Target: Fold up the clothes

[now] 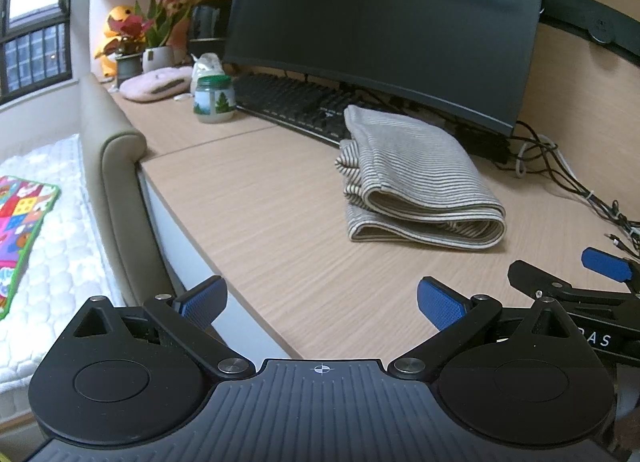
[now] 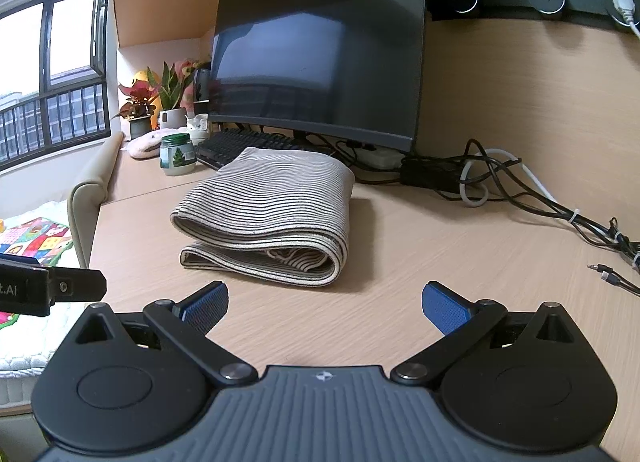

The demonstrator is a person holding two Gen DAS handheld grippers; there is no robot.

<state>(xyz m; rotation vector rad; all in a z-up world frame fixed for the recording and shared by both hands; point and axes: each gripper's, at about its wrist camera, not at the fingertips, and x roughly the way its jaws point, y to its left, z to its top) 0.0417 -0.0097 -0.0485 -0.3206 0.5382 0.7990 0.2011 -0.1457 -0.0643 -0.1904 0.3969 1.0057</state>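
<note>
On the pale wood-grain laminate counter (image 2: 420,230), which runs wide and smooth with a seam across its far left part, stands a large curved black monitor (image 2: 320,46) with a glossy dark screen. In front of the monitor's foot lies a black keyboard (image 1: 288,102) with rows of matte keys. Just before the keyboard, its far edge at the keys, rests the grey-and-cream striped knit garment (image 2: 266,214), folded into a thick, soft rectangular bundle with rounded, rolled edges; its fine ribbed stripes run along the folds. It lies well clear of both tools, near the counter's middle.

Right of the monitor, a tangle of thin black and white cables (image 2: 496,182) trails across the counter. At the far left stand a round frosted glass jar with a green lid and a pine-tree label (image 1: 214,98), a fluffy pink plush pad (image 1: 156,84) and potted plants with red and green leaves (image 1: 146,34).

The left tool (image 1: 320,302) hovers low over the counter's near edge, its blue textured pads (image 1: 440,304) spread wide apart, holding nothing. The right tool (image 2: 324,302) is likewise spread wide and empty, pointed at the bundle's folded end.
</note>
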